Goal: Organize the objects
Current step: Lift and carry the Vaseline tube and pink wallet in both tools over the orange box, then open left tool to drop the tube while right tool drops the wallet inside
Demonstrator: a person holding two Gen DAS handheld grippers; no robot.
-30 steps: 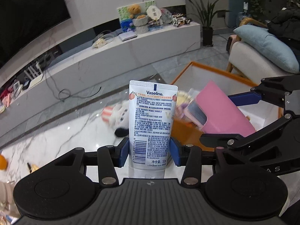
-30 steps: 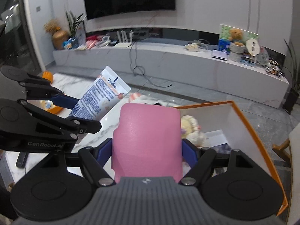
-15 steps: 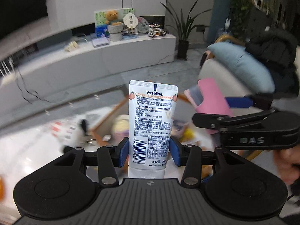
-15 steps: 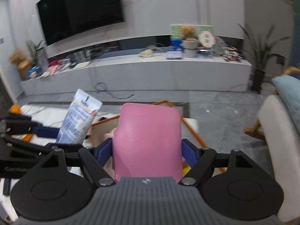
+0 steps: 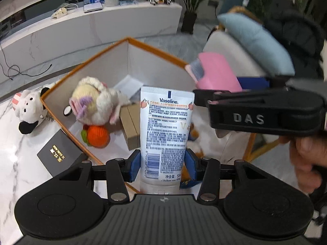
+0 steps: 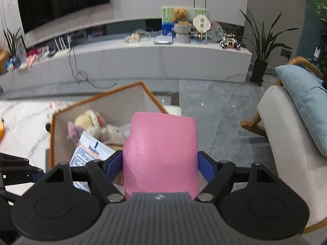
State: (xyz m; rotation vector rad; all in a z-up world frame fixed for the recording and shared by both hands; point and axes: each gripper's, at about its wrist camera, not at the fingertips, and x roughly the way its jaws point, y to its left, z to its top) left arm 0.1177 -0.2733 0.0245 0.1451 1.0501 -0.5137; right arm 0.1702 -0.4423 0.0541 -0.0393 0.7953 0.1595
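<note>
left gripper (image 5: 162, 163) clamps "vaseline." tube (image 5: 166, 130); right gripper (image 6: 160, 166) marked "das" clamps pink case (image 6: 161, 151).

The Vaseline tube (image 5: 166, 134) hides the box (image 5: 126, 40) floor behind it; its lower end is cut off by the left gripper (image 5: 163, 163) body. The pink case (image 6: 161, 151) covers the box's near right corner. Plush toy (image 6: 92, 124) is motion-blurred. Small items behind the tube cannot be identified.

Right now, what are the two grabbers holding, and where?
Left gripper pinches the white Vaseline tube near its cap end. Right gripper squeezes the pink case by its sides.
</note>
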